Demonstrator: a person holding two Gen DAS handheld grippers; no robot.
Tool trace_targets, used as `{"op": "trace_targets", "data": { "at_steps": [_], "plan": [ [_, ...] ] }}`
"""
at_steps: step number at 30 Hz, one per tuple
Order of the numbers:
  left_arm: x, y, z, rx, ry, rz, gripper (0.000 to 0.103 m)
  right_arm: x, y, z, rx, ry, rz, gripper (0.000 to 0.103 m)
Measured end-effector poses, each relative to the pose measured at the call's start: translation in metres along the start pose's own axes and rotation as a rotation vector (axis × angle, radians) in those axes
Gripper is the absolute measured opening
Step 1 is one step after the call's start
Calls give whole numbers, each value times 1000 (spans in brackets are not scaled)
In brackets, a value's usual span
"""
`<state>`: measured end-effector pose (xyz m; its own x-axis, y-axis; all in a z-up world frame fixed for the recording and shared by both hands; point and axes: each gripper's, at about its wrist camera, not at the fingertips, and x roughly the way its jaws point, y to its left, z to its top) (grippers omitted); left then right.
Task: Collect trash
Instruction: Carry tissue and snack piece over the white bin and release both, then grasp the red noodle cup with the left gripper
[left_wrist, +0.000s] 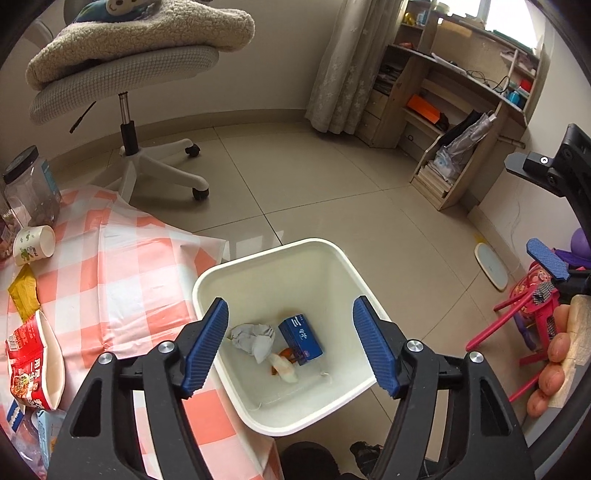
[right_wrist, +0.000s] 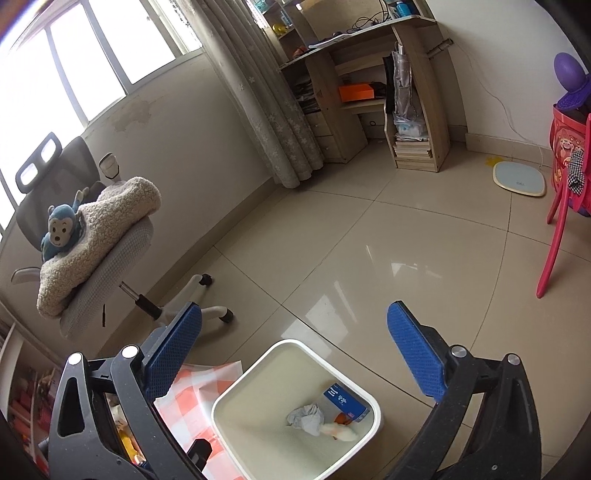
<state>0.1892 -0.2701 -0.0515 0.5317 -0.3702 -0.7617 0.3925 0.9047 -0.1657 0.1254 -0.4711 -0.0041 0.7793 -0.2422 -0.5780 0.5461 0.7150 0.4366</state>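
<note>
Plainly, in the left wrist view the bin (left_wrist: 295, 332) stands on the floor hard against the table (left_wrist: 122, 266), so trash can drop straight in; a blue box (left_wrist: 300, 339) and crumpled paper (left_wrist: 253, 336) lie inside, while a cup (left_wrist: 33, 245) and noodle pack (left_wrist: 31, 363) wait on the table. Left tool (left_wrist: 290, 345) hangs over the bin, jaws apart, empty.

Right wrist view: right tool (right_wrist: 295, 358) gapes wide (nothing held) above the bin.
</note>
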Motion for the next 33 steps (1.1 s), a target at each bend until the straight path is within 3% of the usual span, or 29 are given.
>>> {"op": "trace_targets", "data": {
  "at_steps": [9,17,24,33],
  "plan": [
    [-16,31,-6,-19,-6,99,79,12,28,-14,-92,59,-4,97],
    [-32,73,-18,-67,-3,186,87,20,80,-45,-294,96,-20,96],
    [-47,118,-35,-124,18,258,88,27,121,-74,-406,155,21,96],
    [-43,198,-52,-210,150,428,90,32,166,-112,-533,209,60,96]
  ]
}}
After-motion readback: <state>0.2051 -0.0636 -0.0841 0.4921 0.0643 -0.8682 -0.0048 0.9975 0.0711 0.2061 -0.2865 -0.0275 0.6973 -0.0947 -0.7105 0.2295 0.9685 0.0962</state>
